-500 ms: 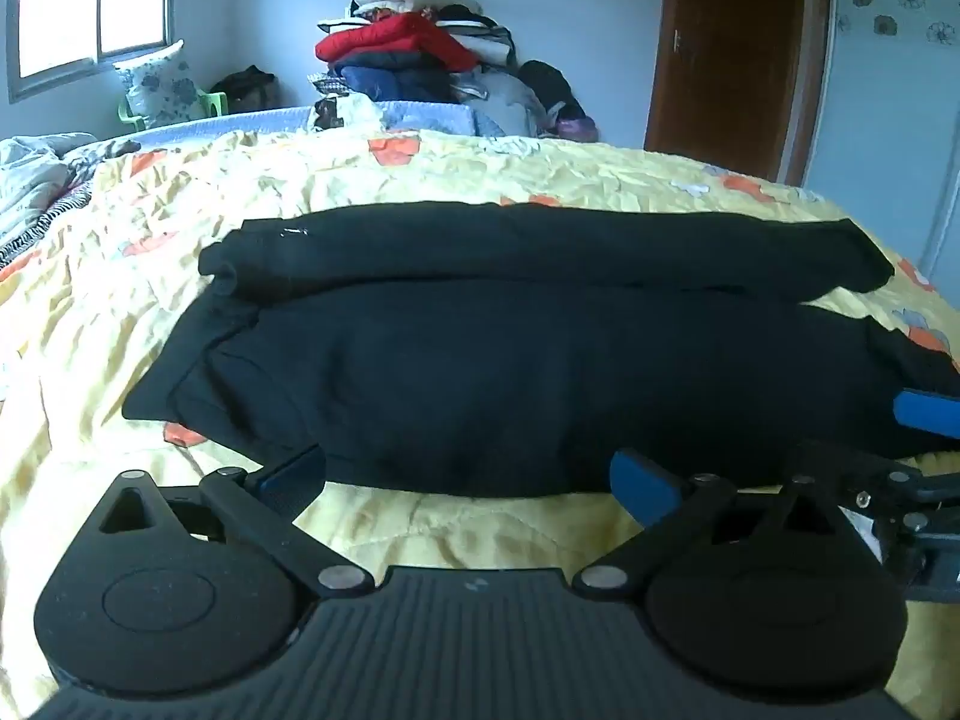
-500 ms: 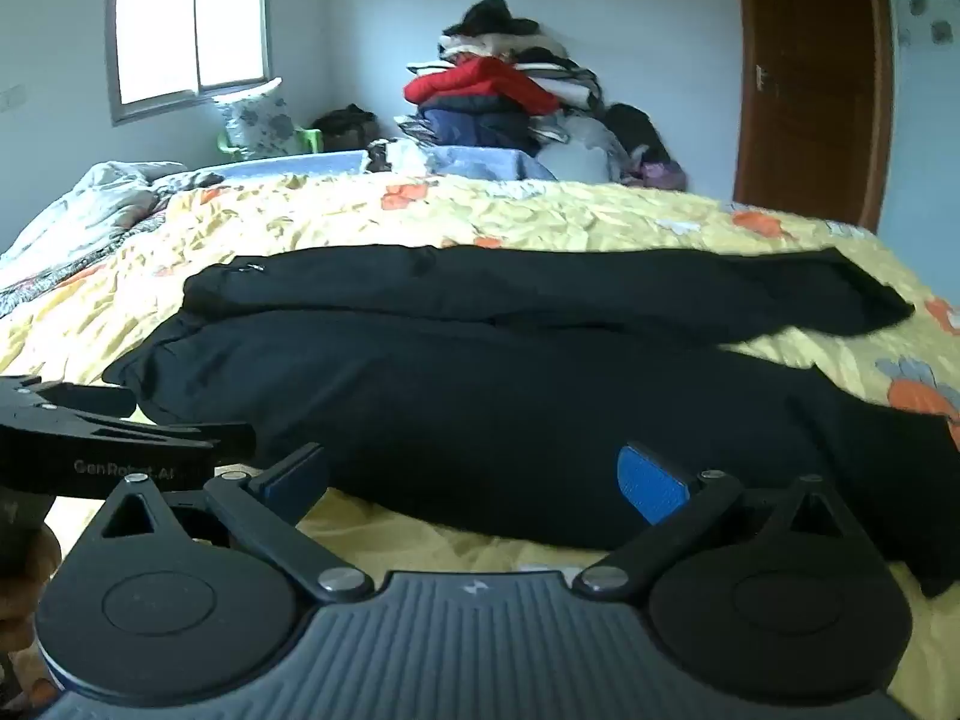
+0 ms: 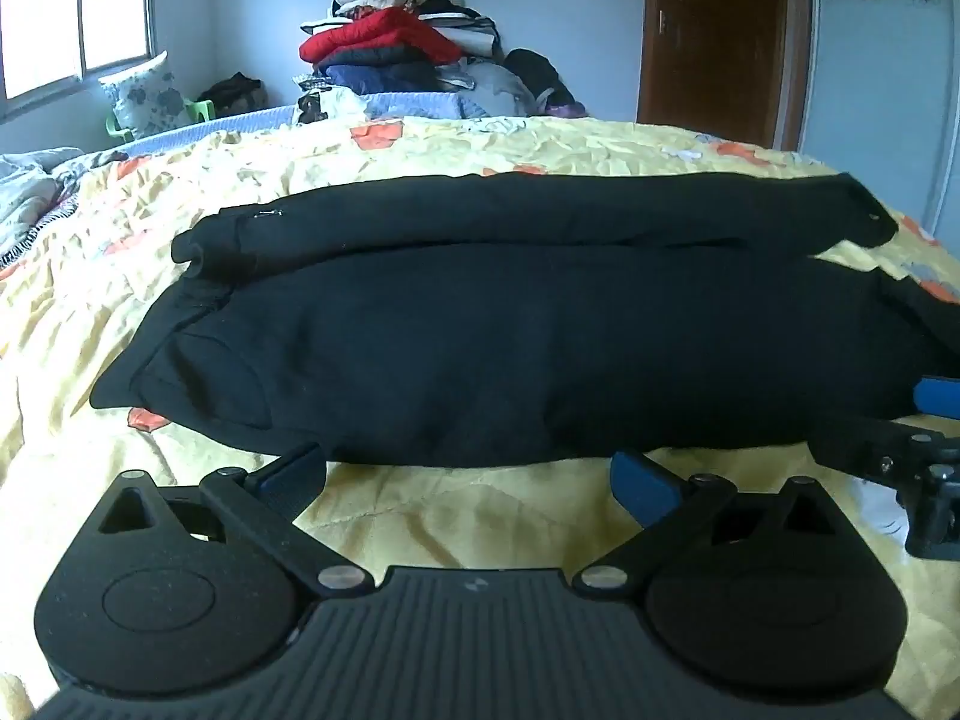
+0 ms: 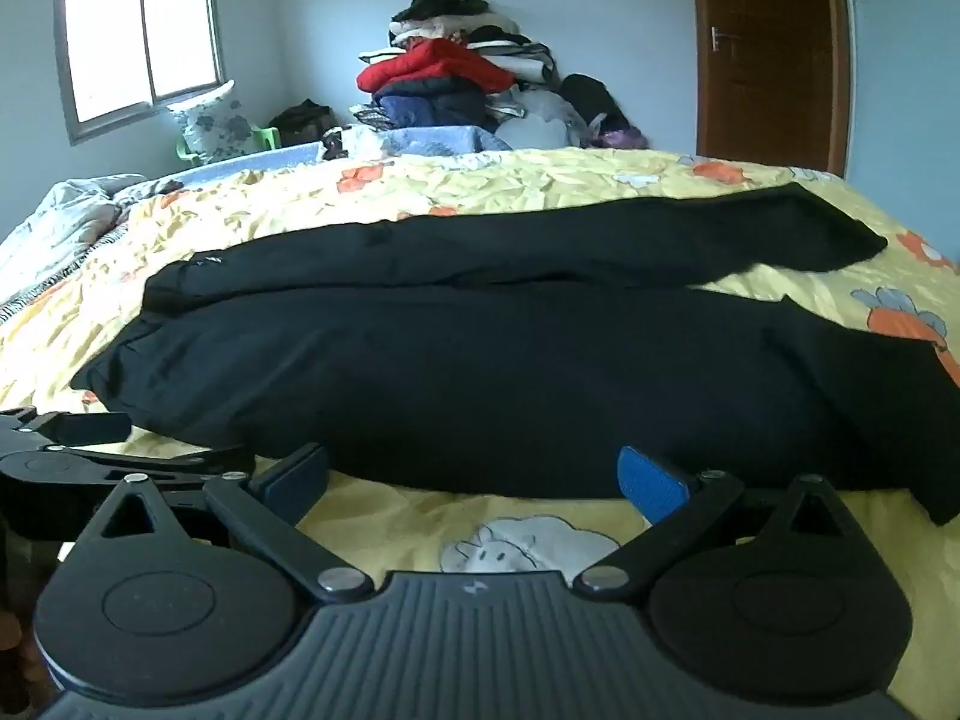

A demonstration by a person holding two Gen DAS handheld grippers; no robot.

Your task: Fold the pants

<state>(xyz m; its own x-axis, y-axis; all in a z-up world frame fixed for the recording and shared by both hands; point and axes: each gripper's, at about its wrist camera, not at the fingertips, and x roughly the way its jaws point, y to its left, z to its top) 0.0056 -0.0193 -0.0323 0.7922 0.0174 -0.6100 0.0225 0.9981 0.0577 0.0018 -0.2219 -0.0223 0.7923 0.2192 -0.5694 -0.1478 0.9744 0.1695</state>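
Black pants (image 3: 510, 336) lie lengthwise across a yellow flowered bedspread (image 3: 420, 516), waistband to the left, both legs running right, the far leg apart from the near one. They also show in the right wrist view (image 4: 480, 372). My left gripper (image 3: 468, 474) is open and empty, low over the bedspread just short of the near edge of the pants. My right gripper (image 4: 474, 471) is open and empty at the same near edge, further right. It also shows at the right edge of the left wrist view (image 3: 924, 420).
A tall pile of clothes (image 3: 408, 42) stands beyond the far side of the bed. A brown door (image 3: 720, 36) is at the back right, a window (image 4: 138, 42) at the back left. A crumpled grey blanket (image 4: 66, 222) lies at the bed's left.
Both grippers have moved slightly forward and lower toward the near edge of the pants. Both stay open.
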